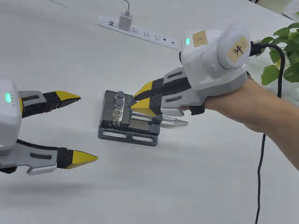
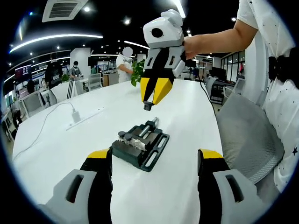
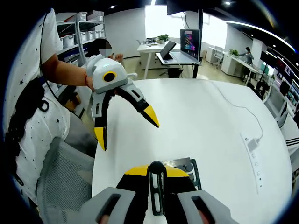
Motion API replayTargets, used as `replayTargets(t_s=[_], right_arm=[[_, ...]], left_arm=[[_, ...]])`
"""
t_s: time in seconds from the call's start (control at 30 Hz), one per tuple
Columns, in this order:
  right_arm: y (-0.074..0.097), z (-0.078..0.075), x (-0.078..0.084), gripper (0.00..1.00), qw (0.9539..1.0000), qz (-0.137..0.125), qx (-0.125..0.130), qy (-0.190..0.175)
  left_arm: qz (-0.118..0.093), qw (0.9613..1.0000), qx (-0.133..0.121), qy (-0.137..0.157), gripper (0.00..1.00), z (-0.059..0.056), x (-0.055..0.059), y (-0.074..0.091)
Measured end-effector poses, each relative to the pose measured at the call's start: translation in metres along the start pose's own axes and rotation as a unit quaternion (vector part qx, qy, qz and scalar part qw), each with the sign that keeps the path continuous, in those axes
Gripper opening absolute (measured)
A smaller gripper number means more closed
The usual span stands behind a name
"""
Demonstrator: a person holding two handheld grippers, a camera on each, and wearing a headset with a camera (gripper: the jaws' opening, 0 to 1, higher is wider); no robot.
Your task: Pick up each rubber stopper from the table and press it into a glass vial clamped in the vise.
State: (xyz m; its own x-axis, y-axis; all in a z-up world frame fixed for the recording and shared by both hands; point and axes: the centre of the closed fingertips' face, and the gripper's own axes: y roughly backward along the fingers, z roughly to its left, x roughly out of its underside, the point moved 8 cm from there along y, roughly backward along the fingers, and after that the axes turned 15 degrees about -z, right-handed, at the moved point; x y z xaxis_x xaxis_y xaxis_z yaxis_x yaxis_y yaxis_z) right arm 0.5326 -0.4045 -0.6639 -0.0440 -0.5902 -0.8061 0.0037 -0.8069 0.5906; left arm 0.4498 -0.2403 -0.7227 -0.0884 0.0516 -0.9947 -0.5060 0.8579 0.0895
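Pinching a small dark rubber stopper [image 2: 147, 107] btwn its yellow tips, the R gripper [image 1: 134, 101] is hanging over the vise [image 1: 130, 132], its jaws nearly together on the stopper. In the left gripper view the stopper is sitting in the air above the vise's screw end, clear of the metal. In the right gripper view it is showing as a round black knob right btwn the two tips, w/ the vise just beyond. A hand [image 1: 233, 106] is wrapping the R gripper's white body from the R side, and a black cable [image 1: 260, 158] is trailing off it down across the table [image 1: 196, 186]. The vise, dark grey, is sitting flat near mid-table, its screw handle [image 1: 174, 121] pointing toward the R side. Clear glass vials [image 1: 117, 114] are standing upright in a row btwn the vise's clamping faces. Two at the far end are wearing grey stoppers [image 1: 120, 98]; whether the nearest one is capped I can't tell. The L gripper [image 1: 79, 128] is hovering well apart to the L of the vise, jaws spread wide and tips pointing toward it. A white power strip [image 1: 140, 31] w/ a charger [image 1: 125, 20] plugged in is lying at the far side of the table, and a green plant [image 1: 286, 51] is leaning in at the far R edge.
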Motion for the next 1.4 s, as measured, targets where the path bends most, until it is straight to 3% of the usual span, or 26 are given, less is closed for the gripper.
replayTargets(t_s=[0.3,0.67,1.07,1.4], right_arm=[[-0.026,-0.013,0.015,0.06,0.9986,0.052,0.01,-0.004],[-0.054,-0.018,0.032,0.06,0.9948,0.101,-0.001,0.001],[-0.062,-0.018,0.036,0.06,0.9902,0.139,-0.008,0.017],[-0.063,-0.017,0.033,0.06,0.9881,0.151,-0.015,0.026]], left_arm=[[-0.008,0.9998,-0.004,0.017,0.85,0.002,0.009,0.003],[-0.021,0.9993,-0.004,0.031,0.92,0.004,0.016,0.001],[-0.025,0.9989,-0.006,0.04,0.92,0.006,0.022,0.001],[-0.03,0.9986,-0.007,0.043,0.92,0.007,0.023,0.0]])
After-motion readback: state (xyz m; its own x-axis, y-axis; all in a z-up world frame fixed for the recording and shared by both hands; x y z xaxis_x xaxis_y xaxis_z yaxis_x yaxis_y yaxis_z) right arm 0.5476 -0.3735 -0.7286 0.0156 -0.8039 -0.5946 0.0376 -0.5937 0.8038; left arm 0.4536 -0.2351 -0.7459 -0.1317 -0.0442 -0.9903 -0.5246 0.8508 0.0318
